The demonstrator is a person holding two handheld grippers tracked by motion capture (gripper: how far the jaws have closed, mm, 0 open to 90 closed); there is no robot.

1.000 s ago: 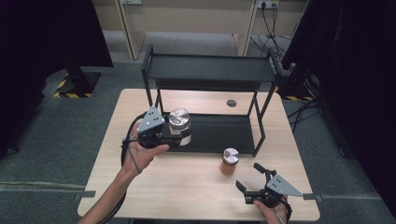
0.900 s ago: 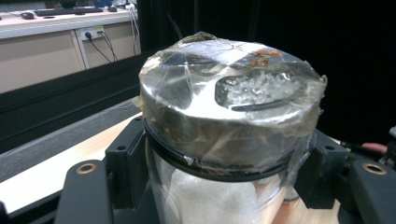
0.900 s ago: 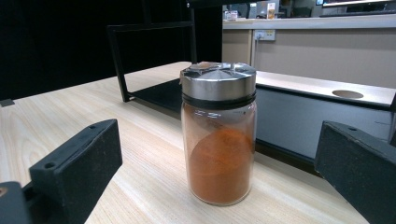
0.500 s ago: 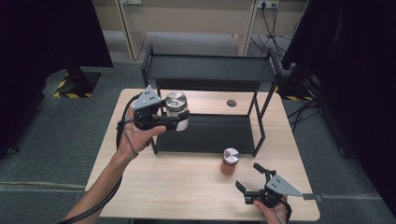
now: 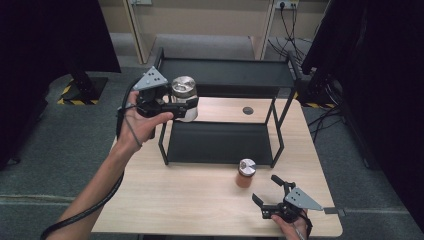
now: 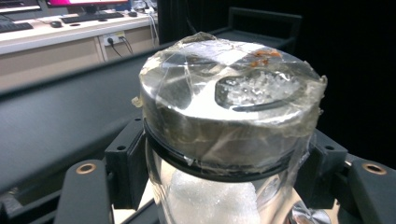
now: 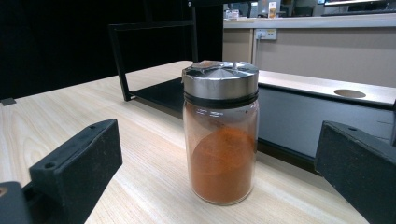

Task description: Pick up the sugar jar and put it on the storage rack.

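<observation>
The left hand-held gripper (image 5: 187,106) was clenched on a jar of white grains (image 5: 183,97), held aloft beside the black rack (image 5: 226,75). The right hand-held gripper (image 5: 265,190) rested released on the counter (image 5: 175,200), near the orange spice jar (image 5: 246,173).

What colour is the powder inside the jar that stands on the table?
Orange-red. The jar with its powder shows best in the right gripper view.

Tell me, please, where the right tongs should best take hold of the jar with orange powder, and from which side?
Grip the orange powder jar on its glass body below the metal lid, coming level from the table's near edge. It stands upright and free on the table, and the open right tongs already face it, so probably only a straight advance is needed.
</observation>
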